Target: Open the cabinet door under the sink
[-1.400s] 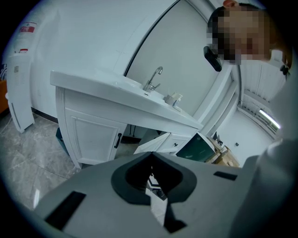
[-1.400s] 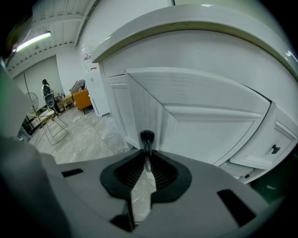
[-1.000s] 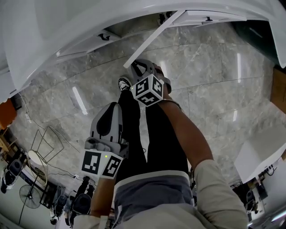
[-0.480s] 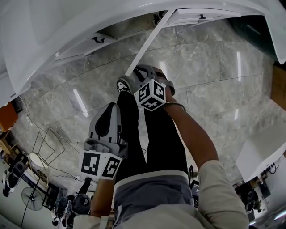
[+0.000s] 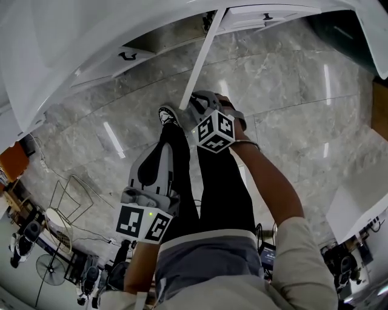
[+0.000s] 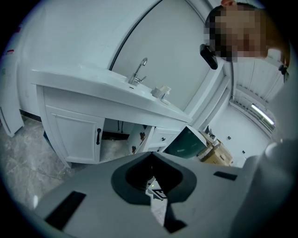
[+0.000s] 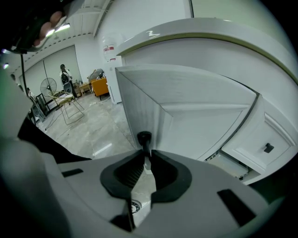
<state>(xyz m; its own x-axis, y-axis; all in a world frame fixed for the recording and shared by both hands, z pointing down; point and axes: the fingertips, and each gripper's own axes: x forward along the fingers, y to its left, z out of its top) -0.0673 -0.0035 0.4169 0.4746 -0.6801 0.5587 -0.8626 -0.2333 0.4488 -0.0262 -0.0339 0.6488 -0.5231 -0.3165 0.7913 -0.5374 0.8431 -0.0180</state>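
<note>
The white cabinet door (image 5: 201,59) under the sink stands swung out from the vanity, seen edge-on in the head view. My right gripper (image 5: 195,104) is shut on its black handle (image 7: 143,138), the pads (image 7: 139,160) pinching the handle's lower end against the door panel (image 7: 186,116). My left gripper (image 5: 153,158) hangs lower left, over the person's leg, away from the cabinet, shut and holding nothing. In the left gripper view, the left gripper (image 6: 151,155) faces the vanity, where the open door (image 6: 141,135) and the dark cabinet interior (image 6: 114,135) show.
The neighbouring left door (image 6: 74,135) is closed, with a black handle (image 6: 98,136). A drawer (image 5: 267,15) sits right of the opening. Faucet (image 6: 139,69) and basin top the counter. A wire stand (image 5: 63,194) and fans stand on the marble floor at left.
The door has swung further out from the cabinet, drawn by my right gripper, which moved down and right in the head view. My left gripper shifted slightly right.
</note>
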